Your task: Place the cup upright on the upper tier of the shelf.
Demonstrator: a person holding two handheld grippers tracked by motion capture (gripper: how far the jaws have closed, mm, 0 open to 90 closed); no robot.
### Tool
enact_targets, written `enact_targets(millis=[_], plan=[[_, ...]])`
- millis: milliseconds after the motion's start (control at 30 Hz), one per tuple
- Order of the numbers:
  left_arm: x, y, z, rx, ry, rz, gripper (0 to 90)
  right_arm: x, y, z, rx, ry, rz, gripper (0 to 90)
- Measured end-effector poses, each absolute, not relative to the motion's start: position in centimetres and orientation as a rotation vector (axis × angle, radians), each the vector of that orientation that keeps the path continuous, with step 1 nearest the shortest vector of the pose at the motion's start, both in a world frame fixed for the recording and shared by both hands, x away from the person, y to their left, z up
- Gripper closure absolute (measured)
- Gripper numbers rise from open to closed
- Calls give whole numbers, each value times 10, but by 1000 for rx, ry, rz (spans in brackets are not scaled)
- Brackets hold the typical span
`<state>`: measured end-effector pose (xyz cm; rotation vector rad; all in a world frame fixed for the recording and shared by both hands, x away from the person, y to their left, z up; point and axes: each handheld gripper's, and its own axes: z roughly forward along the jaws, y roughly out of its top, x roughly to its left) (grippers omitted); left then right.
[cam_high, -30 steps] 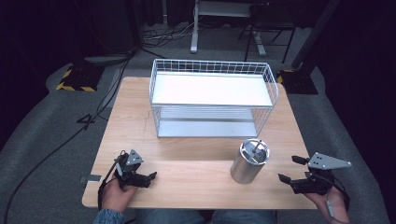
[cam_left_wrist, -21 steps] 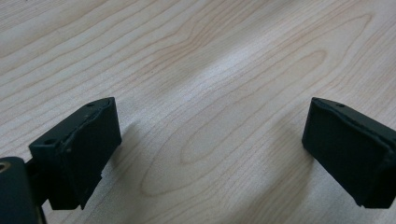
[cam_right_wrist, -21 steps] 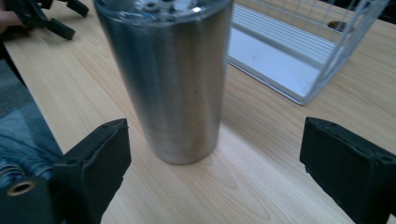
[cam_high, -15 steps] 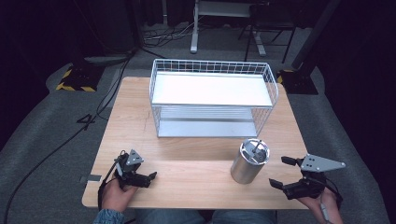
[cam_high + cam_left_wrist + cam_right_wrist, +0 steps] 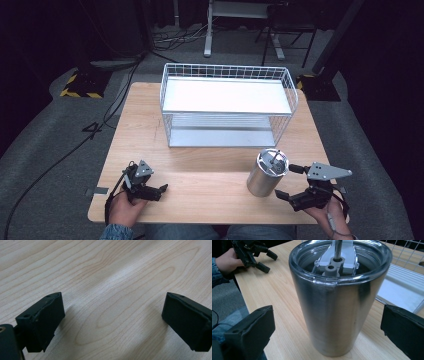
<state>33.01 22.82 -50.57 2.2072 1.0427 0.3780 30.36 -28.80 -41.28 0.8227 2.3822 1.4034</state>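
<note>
Steel tumbler (image 5: pixel 337 307) stands upright on the near right part of the wooden table (image 5: pixel 210 165), in front of the white wire rack (image 5: pixel 227 107). Body is brushed metal, tapering toward the base, with a clear plastic lid (image 5: pixel 340 261) carrying a grey slider piece. Right gripper (image 5: pixel 295 182) sits just right of the tumbler, its matte black jaws spread wide, one on either side of the cup and not touching it. Left gripper (image 5: pixel 161 190) rests at the near left of the table, jaws apart over bare, pale wood grain (image 5: pixel 110 290). Rack has thin wire walls and flat white shelves.
</note>
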Motion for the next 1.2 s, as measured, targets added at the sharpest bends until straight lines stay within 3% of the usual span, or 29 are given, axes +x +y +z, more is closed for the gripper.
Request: enact_targets(millis=[833, 1200], plan=[[330, 228, -506, 2208, 1041, 380, 49, 333, -255, -448, 821, 2305, 1430, 0], [330, 228, -506, 2207, 1043, 378, 49, 333, -255, -446, 788, 2311, 1404, 35]])
